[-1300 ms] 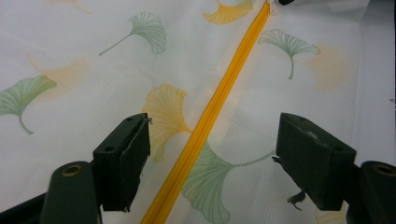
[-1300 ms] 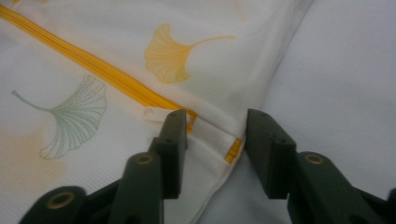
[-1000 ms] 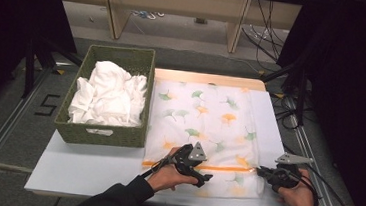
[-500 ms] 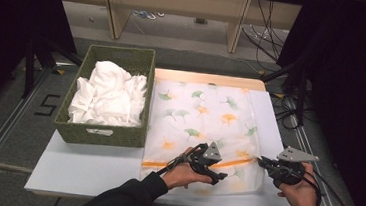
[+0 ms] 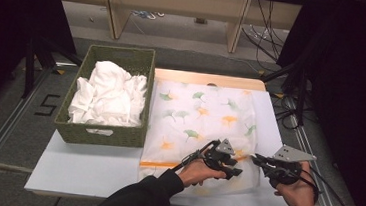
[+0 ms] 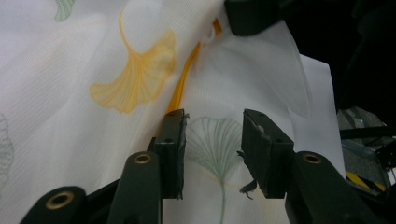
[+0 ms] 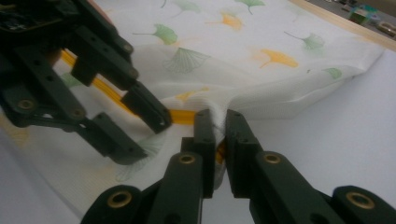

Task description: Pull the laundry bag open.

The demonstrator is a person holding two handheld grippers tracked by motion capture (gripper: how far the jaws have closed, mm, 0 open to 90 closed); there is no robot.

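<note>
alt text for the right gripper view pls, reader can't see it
The right gripper has its two black jaws shut on a bunched fold of a white cloth printed with green and orange ginkgo leaves, near its orange stripe. The left gripper reaches in from the left, jaws apart over the same cloth, which lies on a white table.

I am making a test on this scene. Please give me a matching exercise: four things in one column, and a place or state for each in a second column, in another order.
Things:
1. right gripper
2. left gripper
3. basket
4. cloth

Places or states:
A. holds crumpled white fabric
B. spread on the board, printed with ginkgo leaves
C. jaws apart over the cloth, just closing, not yet pressing it
D. jaws pinching the cloth's orange-trimmed edge

Pairs: 1-D, 2-C, 3-A, 4-B
</note>
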